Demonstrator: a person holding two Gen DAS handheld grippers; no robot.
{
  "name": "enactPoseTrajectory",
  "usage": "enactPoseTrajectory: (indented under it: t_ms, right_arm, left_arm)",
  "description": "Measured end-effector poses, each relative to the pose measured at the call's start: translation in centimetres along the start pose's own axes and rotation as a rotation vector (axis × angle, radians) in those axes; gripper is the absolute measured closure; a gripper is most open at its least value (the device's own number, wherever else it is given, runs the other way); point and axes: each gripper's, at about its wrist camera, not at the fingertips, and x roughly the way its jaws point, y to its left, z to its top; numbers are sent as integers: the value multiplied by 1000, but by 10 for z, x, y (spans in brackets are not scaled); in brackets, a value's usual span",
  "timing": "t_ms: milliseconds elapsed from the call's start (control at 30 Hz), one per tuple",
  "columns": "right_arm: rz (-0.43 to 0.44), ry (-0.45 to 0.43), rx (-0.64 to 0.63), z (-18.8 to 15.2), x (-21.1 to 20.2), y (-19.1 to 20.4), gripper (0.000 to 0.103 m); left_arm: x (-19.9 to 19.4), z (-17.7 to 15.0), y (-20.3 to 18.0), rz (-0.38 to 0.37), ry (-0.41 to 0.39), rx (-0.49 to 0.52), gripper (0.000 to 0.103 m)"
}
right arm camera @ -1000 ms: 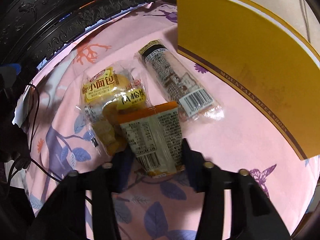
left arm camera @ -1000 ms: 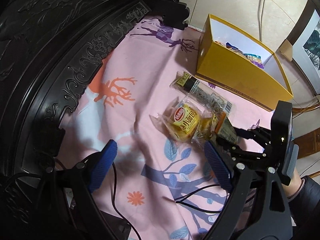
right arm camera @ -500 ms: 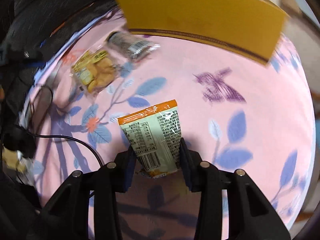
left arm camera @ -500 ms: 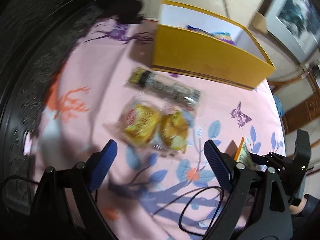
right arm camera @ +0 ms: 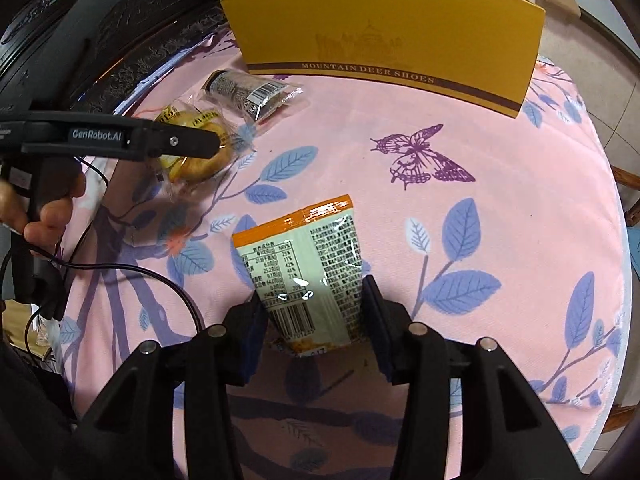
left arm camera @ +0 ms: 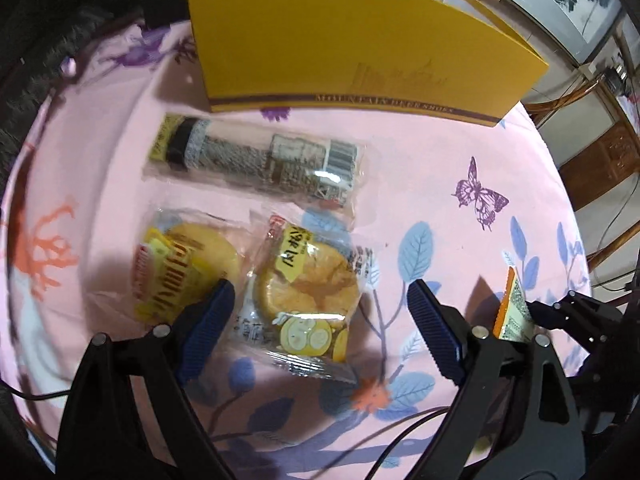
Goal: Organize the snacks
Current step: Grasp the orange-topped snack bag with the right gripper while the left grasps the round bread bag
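My right gripper (right arm camera: 314, 312) is shut on an orange-edged snack packet (right arm camera: 304, 264), held above the pink cloth; it also shows at the right of the left wrist view (left arm camera: 514, 308). My left gripper (left arm camera: 320, 312) is open, its fingers straddling a clear-wrapped round cake (left arm camera: 308, 284). A yellow bread pack (left arm camera: 180, 272) lies just left of it, under the left finger. A long dark-wrapped bar (left arm camera: 256, 160) lies beyond them. The yellow shoe box (left arm camera: 360, 40) stands behind; its inside is hidden.
The round table carries a pink cloth (right arm camera: 500, 200) with leaf and butterfly prints. Black cables (right arm camera: 120, 268) trail over its left side. Dark carved furniture (right arm camera: 80, 20) borders the far left. Wooden chairs (left arm camera: 592, 152) stand to the right.
My right gripper lifted the orange packet away from the pile and drew back to the right. My left gripper moved in low over the round cake and bread pack.
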Motion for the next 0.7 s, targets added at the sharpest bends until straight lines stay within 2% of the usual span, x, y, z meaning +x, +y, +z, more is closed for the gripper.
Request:
enactPoseTrajectory:
  t_ms: [167, 233, 433, 533, 633, 700]
  right_arm:
    - [3, -11, 2, -2, -2, -1, 56]
    - [8, -14, 6, -2, -2, -2, 56]
    - [10, -13, 10, -3, -2, -2, 56]
    - [5, -12, 5, -3, -2, -1, 55]
    - [5, -12, 8, -3, -2, -1, 56]
    - [2, -11, 6, -3, -2, 0, 56]
  left_arm:
    - [19, -7, -12, 46, 54, 94, 14]
    - [23, -10, -17, 76, 52, 125, 14]
    - [24, -3, -14, 84, 41, 71, 14]
    - [27, -1, -19, 131, 15, 122, 14]
    - [26, 0, -17, 128, 5, 98, 19]
    - [22, 0, -12, 133, -1, 84, 27]
